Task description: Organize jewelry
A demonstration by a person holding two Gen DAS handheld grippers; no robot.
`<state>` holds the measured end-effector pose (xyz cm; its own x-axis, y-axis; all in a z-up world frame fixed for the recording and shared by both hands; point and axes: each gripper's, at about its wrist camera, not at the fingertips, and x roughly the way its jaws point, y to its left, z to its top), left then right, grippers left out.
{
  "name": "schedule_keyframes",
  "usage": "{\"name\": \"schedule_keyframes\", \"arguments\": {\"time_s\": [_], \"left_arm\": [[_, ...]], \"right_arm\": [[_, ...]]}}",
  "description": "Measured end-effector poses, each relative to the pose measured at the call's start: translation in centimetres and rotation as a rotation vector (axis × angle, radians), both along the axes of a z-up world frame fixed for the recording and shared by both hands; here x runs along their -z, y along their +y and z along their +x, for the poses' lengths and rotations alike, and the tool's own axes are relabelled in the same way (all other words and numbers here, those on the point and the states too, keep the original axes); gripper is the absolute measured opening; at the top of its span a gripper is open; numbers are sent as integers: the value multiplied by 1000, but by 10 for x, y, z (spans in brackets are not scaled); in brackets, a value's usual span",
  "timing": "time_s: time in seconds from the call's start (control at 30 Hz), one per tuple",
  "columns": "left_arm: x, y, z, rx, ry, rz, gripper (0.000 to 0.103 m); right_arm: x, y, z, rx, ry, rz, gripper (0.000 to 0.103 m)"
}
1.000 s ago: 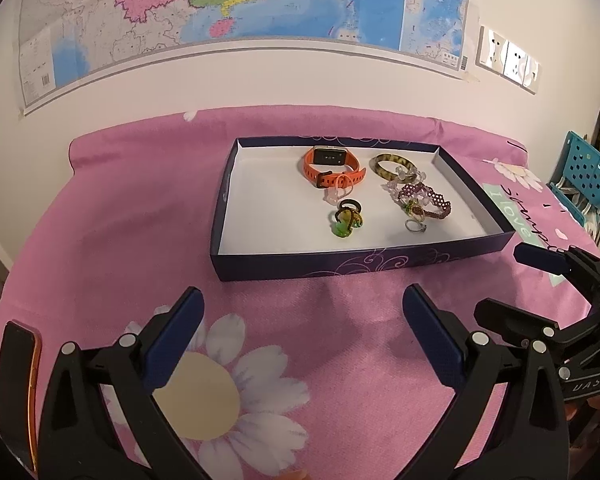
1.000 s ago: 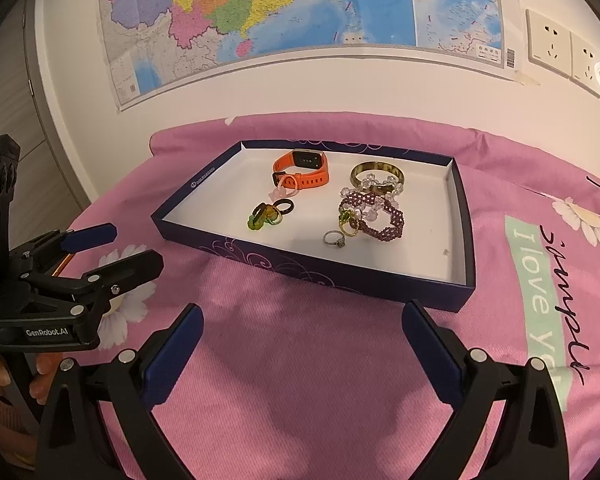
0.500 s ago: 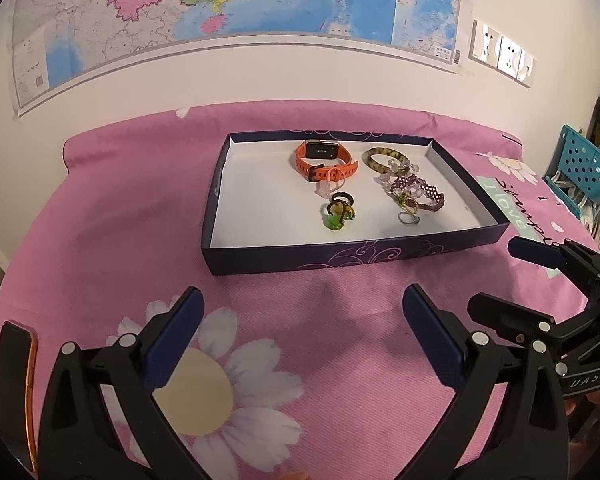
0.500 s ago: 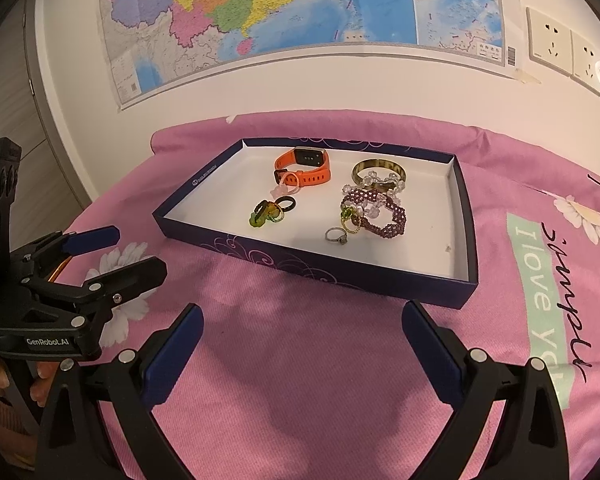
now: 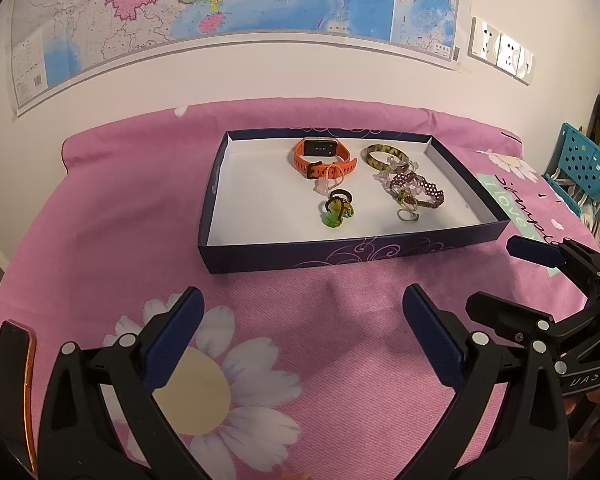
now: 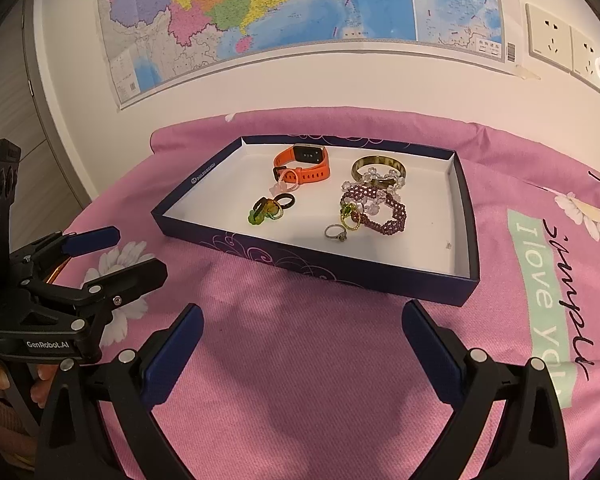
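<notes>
Both tongs, left and right, are being held spread wide near the box of jewelry.

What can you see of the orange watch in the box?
The orange watch has a rubbery-looking orange strap with a dark rectangular face and a dark buckle. The strap is closed into a loop, lying on the white floor of the navy box, toward the back wall. A small pale pink ring lies against its strap. Neither gripper touches it.
</notes>
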<state>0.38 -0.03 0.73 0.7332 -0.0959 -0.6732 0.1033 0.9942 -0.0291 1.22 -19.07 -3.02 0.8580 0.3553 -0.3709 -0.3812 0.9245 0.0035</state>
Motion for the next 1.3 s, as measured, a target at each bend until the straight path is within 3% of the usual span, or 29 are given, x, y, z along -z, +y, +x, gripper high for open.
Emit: {"name": "schedule_keyframes", "arguments": {"time_s": [1.3], "left_arm": [[3, -5, 1, 7, 9, 12, 98]], "right_arm": [[-3, -4, 4, 5, 6, 9, 96]]}}
